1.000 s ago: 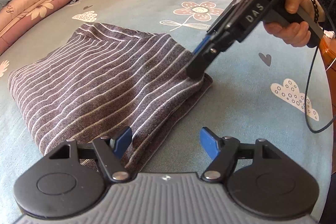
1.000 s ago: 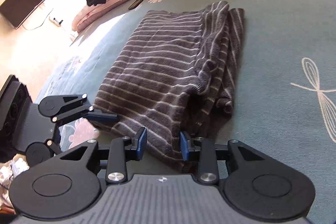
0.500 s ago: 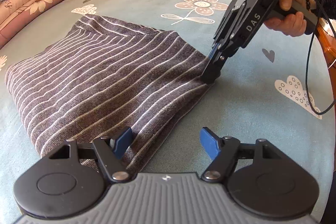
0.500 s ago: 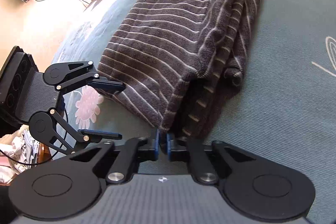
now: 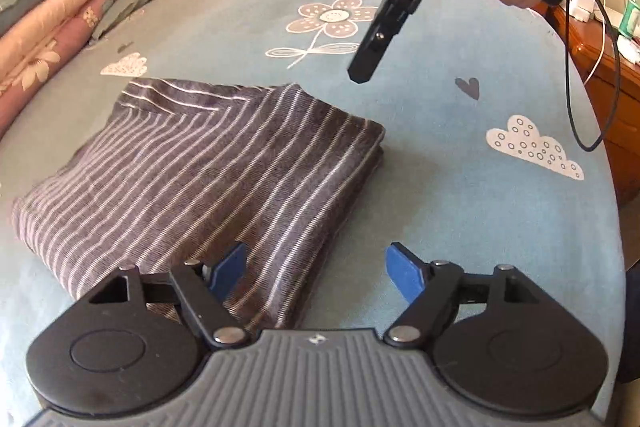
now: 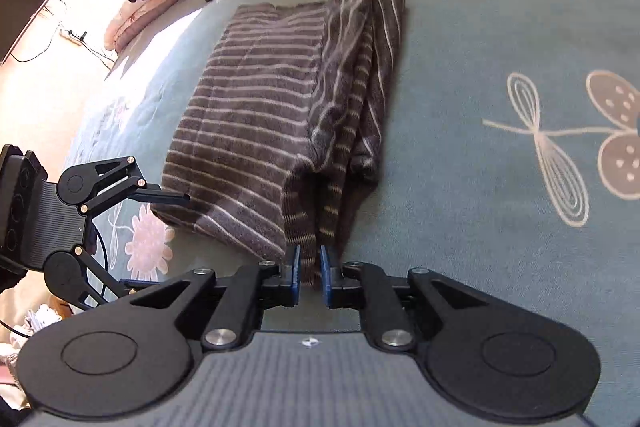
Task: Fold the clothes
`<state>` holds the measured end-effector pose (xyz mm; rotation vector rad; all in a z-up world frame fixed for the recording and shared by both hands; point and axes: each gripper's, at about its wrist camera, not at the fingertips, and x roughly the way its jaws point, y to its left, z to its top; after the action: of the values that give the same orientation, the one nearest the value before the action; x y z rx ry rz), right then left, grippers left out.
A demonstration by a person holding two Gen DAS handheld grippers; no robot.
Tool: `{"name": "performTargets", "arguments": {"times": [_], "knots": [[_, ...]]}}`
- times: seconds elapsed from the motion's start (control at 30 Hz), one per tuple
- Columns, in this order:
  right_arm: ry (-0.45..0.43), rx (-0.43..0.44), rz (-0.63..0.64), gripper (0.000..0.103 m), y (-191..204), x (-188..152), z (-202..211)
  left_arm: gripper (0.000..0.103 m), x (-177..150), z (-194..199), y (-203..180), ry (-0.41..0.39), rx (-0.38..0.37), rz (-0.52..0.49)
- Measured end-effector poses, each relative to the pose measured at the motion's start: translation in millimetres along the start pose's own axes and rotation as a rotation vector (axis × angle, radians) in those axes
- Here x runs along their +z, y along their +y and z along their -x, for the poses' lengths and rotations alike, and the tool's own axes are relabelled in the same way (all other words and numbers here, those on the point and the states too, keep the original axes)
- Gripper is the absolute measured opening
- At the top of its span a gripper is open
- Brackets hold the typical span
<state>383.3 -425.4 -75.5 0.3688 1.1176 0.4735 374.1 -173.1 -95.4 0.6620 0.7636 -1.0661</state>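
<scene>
Garment (image 5: 208, 179) lies folded on bed (image 5: 440, 187). Left gripper (image 5: 318, 269) is held open at the near edge, perhaps to grasp. Right gripper (image 5: 362, 75) hangs clear, nearly closed, empty.

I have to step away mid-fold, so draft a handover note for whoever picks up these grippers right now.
Left gripper: open, empty, low at the near edge of the striped garment.
Right gripper: nearly shut, empty, held above the bedsheet beyond the garment's far corner.
Done: the garment lies folded in a layered rectangle.
Left: perhaps tidy the uneven side layers or add one more fold.
</scene>
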Motion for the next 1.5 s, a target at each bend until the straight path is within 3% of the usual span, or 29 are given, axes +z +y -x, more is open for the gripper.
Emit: {"name": "performTargets", "arguments": {"times": [0.1,0.2,0.37,0.47,0.53,0.63,0.7,0.8,0.83,0.93,1.03,1.13,1.27,1.33,1.4,1.5], "knots": [[-0.045,0.009,0.107,0.014,28,18,-11,0.077,-12,7,6,0.020,0.031,-0.003],[-0.020,0.001,0.132,0.015,47,18,-28,0.077,-29,15,9,0.047,0.056,-0.011],[0.021,-0.012,0.172,0.015,77,17,-57,0.075,-68,9,15,0.131,-0.039,0.140],[0.047,-0.020,0.196,0.015,96,16,-74,0.075,-74,24,9,0.093,-0.098,0.128],[0.063,-0.025,0.212,0.015,108,16,-85,0.076,-80,36,10,0.057,-0.071,0.171],[0.088,-0.030,0.234,0.019,126,16,-102,0.076,-89,47,16,0.030,-0.029,0.258],[0.092,0.020,0.224,0.035,142,16,-108,0.076,-95,50,21,0.027,-0.006,0.293],[0.127,0.064,0.209,0.041,167,2,-136,0.076,-102,56,32,0.008,-0.021,0.308],[0.127,0.050,0.203,0.041,172,-5,-145,0.077,-106,59,38,-0.008,-0.040,0.338],[0.059,0.008,0.131,0.041,176,-18,-162,0.076,-125,69,76,-0.067,-0.115,0.581],[-0.066,0.013,-0.015,0.047,169,-22,-164,0.077,-141,72,118,-0.147,-0.185,0.807],[-0.141,0.035,-0.127,0.055,164,-25,-165,0.077,-143,69,154,-0.234,-0.225,0.941],[-0.205,0.108,-0.236,0.060,161,-37,-168,0.079,-130,42,183,-0.298,-0.362,1.060],[-0.227,0.130,-0.245,0.060,167,-39,-170,0.079,-111,24,184,-0.281,-0.374,1.005],[-0.211,0.093,-0.161,0.066,179,-39,-177,0.079,-97,7,182,-0.251,-0.408,0.971],[-0.189,0.059,-0.072,0.067,191,-38,-182,0.080,-82,-4,176,-0.219,-0.414,0.927]]}}
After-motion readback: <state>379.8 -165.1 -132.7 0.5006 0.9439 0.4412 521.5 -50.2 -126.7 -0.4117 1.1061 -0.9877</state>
